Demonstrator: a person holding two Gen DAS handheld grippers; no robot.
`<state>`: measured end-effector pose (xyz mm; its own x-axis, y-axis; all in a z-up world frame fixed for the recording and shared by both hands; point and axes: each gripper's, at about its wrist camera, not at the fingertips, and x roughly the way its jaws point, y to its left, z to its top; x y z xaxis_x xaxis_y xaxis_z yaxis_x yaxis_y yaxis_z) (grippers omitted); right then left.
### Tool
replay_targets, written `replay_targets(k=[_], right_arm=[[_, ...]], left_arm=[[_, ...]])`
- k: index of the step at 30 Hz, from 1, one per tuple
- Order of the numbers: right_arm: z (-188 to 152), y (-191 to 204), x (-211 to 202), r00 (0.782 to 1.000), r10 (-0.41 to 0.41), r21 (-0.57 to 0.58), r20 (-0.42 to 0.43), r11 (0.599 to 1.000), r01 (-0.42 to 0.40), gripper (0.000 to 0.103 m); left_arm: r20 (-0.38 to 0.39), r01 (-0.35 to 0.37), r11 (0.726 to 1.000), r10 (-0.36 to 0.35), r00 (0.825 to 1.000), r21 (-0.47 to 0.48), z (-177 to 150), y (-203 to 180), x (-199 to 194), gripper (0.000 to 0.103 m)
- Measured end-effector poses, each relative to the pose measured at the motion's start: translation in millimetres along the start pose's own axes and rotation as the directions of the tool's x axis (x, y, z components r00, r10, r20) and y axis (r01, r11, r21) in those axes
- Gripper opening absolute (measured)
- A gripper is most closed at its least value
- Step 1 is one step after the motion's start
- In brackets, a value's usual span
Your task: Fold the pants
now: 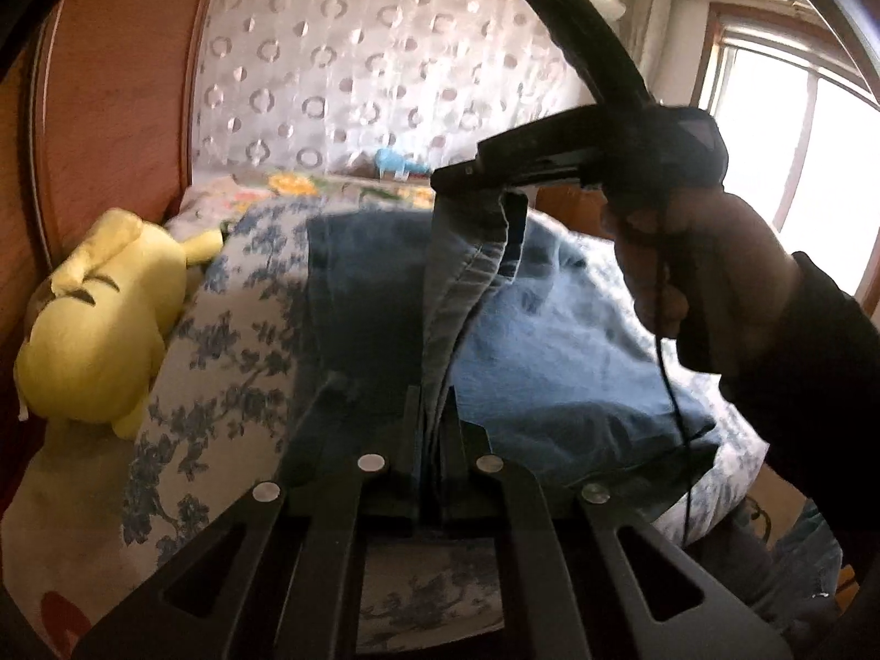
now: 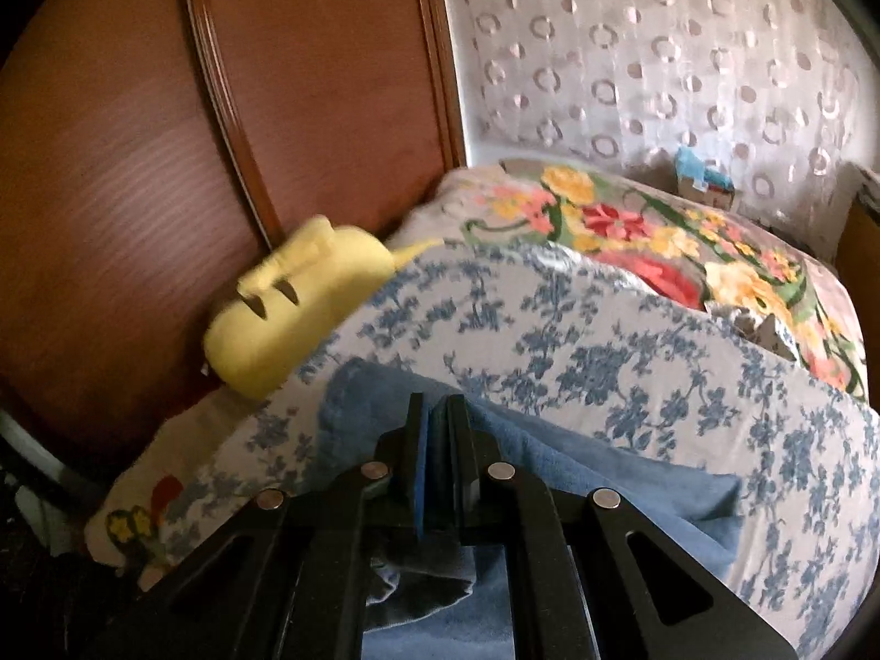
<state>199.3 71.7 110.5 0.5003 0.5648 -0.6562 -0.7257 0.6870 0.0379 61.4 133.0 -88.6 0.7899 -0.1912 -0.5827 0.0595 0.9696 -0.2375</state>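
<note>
Blue denim pants [image 1: 363, 286] lie across a bed covered by a blue floral sheet [image 1: 231, 330]. My left gripper [image 1: 434, 401] sits low in the left wrist view, shut on a raised fold of the denim. The fold's hemmed edge runs up from it to my right gripper [image 1: 445, 184], which a hand [image 1: 698, 253] holds above the bed, clamped on the cloth. In the right wrist view the right gripper [image 2: 434, 412] is shut with blue fabric pinched between its pads, and more of the pants [image 2: 577, 473] spreads beneath and to the right.
A yellow plush toy [image 1: 93, 330] lies at the bed's left edge against a brown wooden panel [image 1: 121, 82]. A flowered quilt [image 2: 660, 236] is bunched at the far end, before a white patterned curtain [image 1: 357, 66]. A bright window [image 1: 797, 137] is at right.
</note>
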Motion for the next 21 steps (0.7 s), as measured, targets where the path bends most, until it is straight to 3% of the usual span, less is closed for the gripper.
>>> replay_targets(k=[2, 4, 7, 12, 18, 19, 21], right_arm=[[0, 6, 9, 0.999, -0.030, -0.032, -0.018, 0.999, 0.029, 0.016], [0, 8, 8, 0.999, -0.037, -0.042, -0.003, 0.998, 0.037, 0.033], [0, 4, -9, 0.999, -0.027, -0.030, 0.033, 0.999, 0.028, 0.045], [-20, -9, -42, 0.993, -0.093, -0.067, 0.074, 0.993, 0.098, 0.045], [-73, -40, -80, 0.988, -0.138, -0.028, 0.071, 0.990, 0.140, 0.046], [-83, -44, -84, 0.987, -0.146, -0.022, 0.066, 0.989, 0.148, 0.046], [-103, -47, -92, 0.986, -0.161, -0.014, 0.047, 0.987, 0.162, 0.046]], left_arm=[[-0.019, -0.009, 1.000, 0.009, 1.000, 0.002, -3, 1, 5, 0.005], [-0.024, -0.021, 1.000, 0.021, 0.999, -0.002, -6, 2, 6, 0.005], [-0.034, -0.034, 0.999, 0.034, 0.999, -0.011, -7, 4, 7, 0.005], [-0.037, -0.079, 0.996, 0.078, 0.996, -0.030, -8, 11, 7, 0.011], [-0.020, -0.116, 0.993, 0.115, 0.993, -0.039, -2, 20, -2, 0.036], [-0.012, -0.124, 0.992, 0.124, 0.992, -0.037, 0, 20, -5, 0.045], [0.005, -0.125, 0.992, 0.125, 0.992, -0.033, 4, 19, -9, 0.048]])
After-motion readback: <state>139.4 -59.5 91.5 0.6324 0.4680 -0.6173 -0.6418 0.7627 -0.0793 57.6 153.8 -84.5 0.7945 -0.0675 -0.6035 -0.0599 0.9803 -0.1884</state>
